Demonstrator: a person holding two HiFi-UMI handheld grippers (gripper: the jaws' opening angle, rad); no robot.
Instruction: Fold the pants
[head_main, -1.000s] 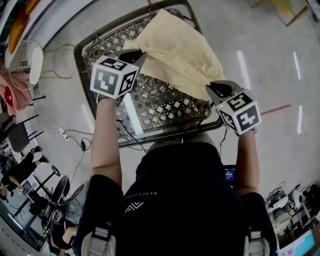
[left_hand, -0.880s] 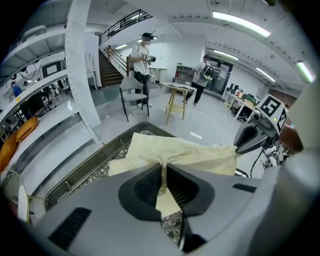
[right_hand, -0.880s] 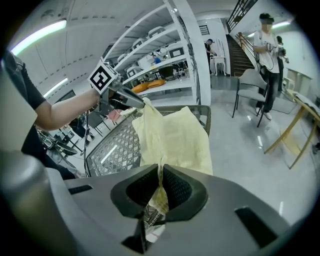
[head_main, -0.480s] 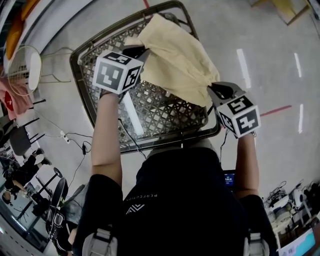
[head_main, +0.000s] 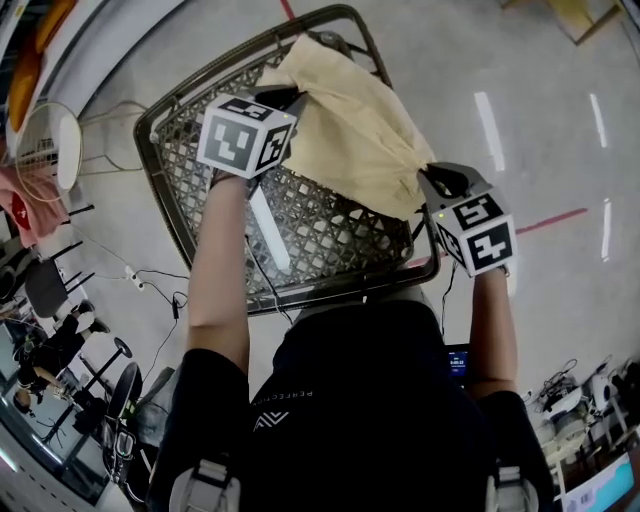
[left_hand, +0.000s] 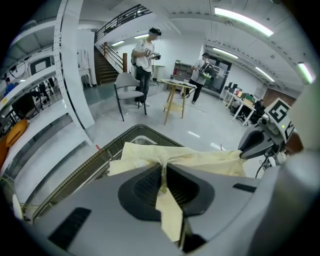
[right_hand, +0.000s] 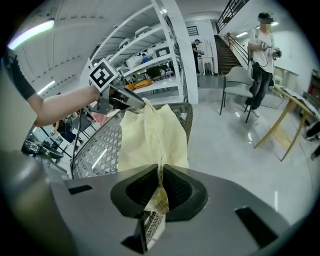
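Note:
Pale yellow pants (head_main: 350, 125) hang stretched between my two grippers above a woven wicker table (head_main: 300, 255). My left gripper (head_main: 285, 100) is shut on one corner of the cloth; in the left gripper view the pants (left_hand: 180, 160) are pinched between the jaws, a flap trailing back. My right gripper (head_main: 428, 180) is shut on the other corner; in the right gripper view the pants (right_hand: 150, 135) run from the jaws, with a label tab at the pinch. The far end of the cloth lies on the table's far rim.
The wicker table's raised metal rim (head_main: 160, 200) curves round it. A white stick (head_main: 268, 232) lies on its weave. Shelving (left_hand: 55, 100), a chair (left_hand: 127, 92) and a wooden trestle (left_hand: 175, 97) stand behind, with persons (left_hand: 145, 60) further off. Cables (head_main: 150, 285) lie on the floor at left.
Both grippers have moved away from my body and a little lower with the pants. The cloth now reaches further over the table's far rim.

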